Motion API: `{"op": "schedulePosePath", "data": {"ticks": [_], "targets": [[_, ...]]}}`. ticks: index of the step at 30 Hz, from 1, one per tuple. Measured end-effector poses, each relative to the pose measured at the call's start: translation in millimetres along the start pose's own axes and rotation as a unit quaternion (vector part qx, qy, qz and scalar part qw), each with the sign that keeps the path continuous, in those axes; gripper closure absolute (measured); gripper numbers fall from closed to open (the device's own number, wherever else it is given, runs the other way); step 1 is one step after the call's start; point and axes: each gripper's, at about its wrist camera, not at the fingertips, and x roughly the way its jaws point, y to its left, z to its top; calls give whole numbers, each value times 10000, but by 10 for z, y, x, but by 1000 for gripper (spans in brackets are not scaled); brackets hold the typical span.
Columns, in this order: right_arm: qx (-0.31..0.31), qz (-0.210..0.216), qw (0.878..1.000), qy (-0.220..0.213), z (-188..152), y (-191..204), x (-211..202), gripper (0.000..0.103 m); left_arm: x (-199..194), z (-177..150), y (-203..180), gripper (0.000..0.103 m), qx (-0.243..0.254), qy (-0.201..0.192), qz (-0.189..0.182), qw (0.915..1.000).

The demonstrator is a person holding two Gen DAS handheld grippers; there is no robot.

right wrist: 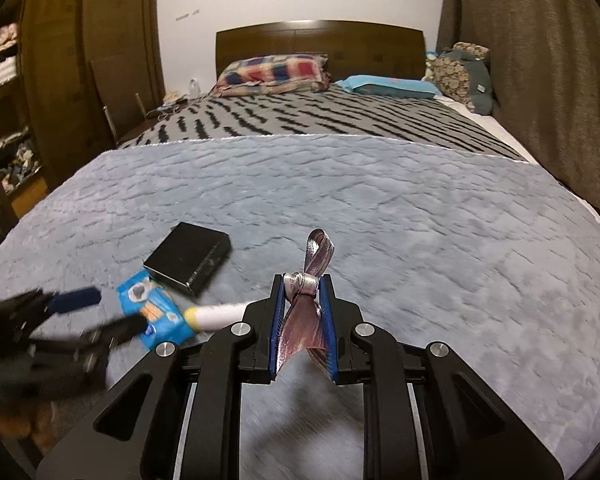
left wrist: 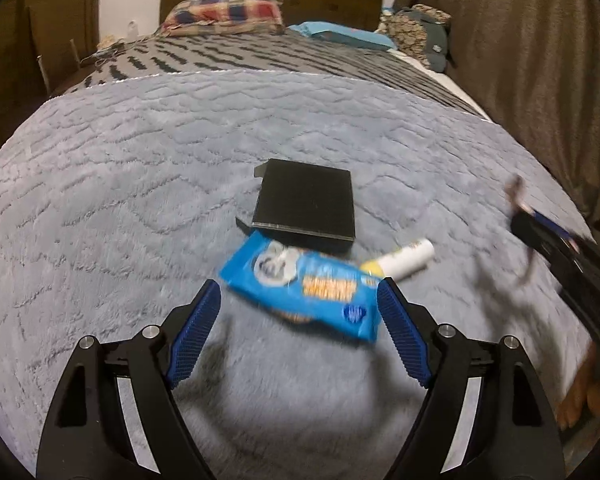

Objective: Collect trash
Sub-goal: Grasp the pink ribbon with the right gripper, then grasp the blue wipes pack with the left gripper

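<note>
A blue snack wrapper (left wrist: 300, 286) lies on the grey blanket (left wrist: 140, 200), just ahead of my open left gripper (left wrist: 300, 292), partly between its blue pads. Behind it lie a black box (left wrist: 306, 204) and a white and yellow tube (left wrist: 402, 262). My right gripper (right wrist: 302, 284) is shut on a knotted silver-pink ribbon (right wrist: 306, 304) and holds it above the blanket. In the right wrist view the wrapper (right wrist: 156, 310), the box (right wrist: 188, 256), the tube (right wrist: 220, 314) and the blurred left gripper (right wrist: 100, 312) show at left. The right gripper (left wrist: 540, 224) shows blurred at the right of the left wrist view.
The bed carries a striped blanket (right wrist: 320, 116), a plaid pillow (right wrist: 274, 70), a blue pillow (right wrist: 388, 86) and a patterned cushion (right wrist: 460, 72) by the headboard. A brown curtain (right wrist: 540, 60) hangs on the right. A wooden wardrobe (right wrist: 60, 60) stands on the left.
</note>
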Motion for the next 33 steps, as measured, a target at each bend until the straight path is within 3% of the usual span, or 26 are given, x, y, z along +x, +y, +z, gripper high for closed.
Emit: {"op": "schedulePosePath", "data": {"ticks": [4, 8, 11, 12, 15, 26, 33], "targets": [[96, -52, 9999, 5, -81, -132, -45, 84, 227, 56, -51, 27, -218, 356, 76, 9991], [128, -117, 9998, 15, -157, -247, -78, 84, 385, 106, -51, 28, -416, 471, 64, 9980], [158, -109, 9998, 29, -227, -326, -112, 84, 441, 135, -51, 39, -420, 421, 65, 9982], [170, -110, 9998, 24, -241, -333, -119, 84, 438, 149, -51, 52, -432, 426, -46, 9982], [208, -108, 9997, 8, -291, -374, -150, 84, 415, 156, -53, 58, -377, 491, -9, 9981], [202, 39, 9998, 9, -379, -280, -251, 84, 274, -124, -32, 56, -210, 509, 116, 9984], [165, 141, 9998, -1, -465, -153, -424, 84, 129, -347, -107, 48, 68, 475, 301, 9984]]}}
